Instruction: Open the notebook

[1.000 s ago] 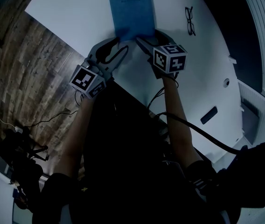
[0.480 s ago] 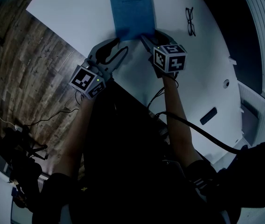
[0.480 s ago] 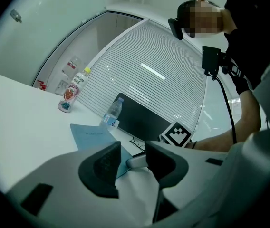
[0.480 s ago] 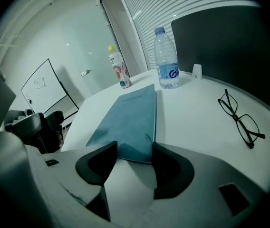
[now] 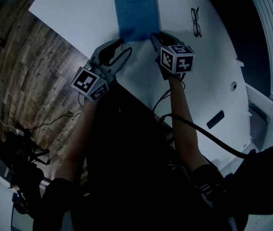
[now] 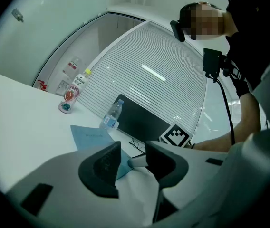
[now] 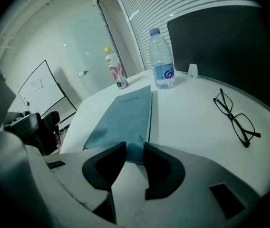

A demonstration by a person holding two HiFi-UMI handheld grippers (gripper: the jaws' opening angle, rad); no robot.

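Note:
A thin blue notebook [image 5: 136, 13] lies shut and flat on the white table [image 5: 79, 8]. My right gripper [image 5: 154, 34] points down at its near right corner. Its jaws are closing, and the notebook's near edge [image 7: 134, 152] lies in the gap between them; the pads do not visibly press on it. My left gripper [image 5: 125, 46] hovers level just short of the near left corner, open and holding nothing. In the left gripper view the notebook [image 6: 90, 137] shows beyond my left gripper [image 6: 132, 156], and a finger of the right one shows through the gap.
Black glasses [image 7: 235, 118] lie right of the notebook. A clear water bottle [image 7: 161, 61] and a red-labelled bottle [image 7: 113, 68] stand past its far end. A dark screen [image 6: 139, 120] stands at the table's back. The table's left edge drops to a wooden floor [image 5: 26, 76].
The right gripper's jaws have narrowed around the notebook's near right corner. The left gripper and the notebook have stayed where they were.

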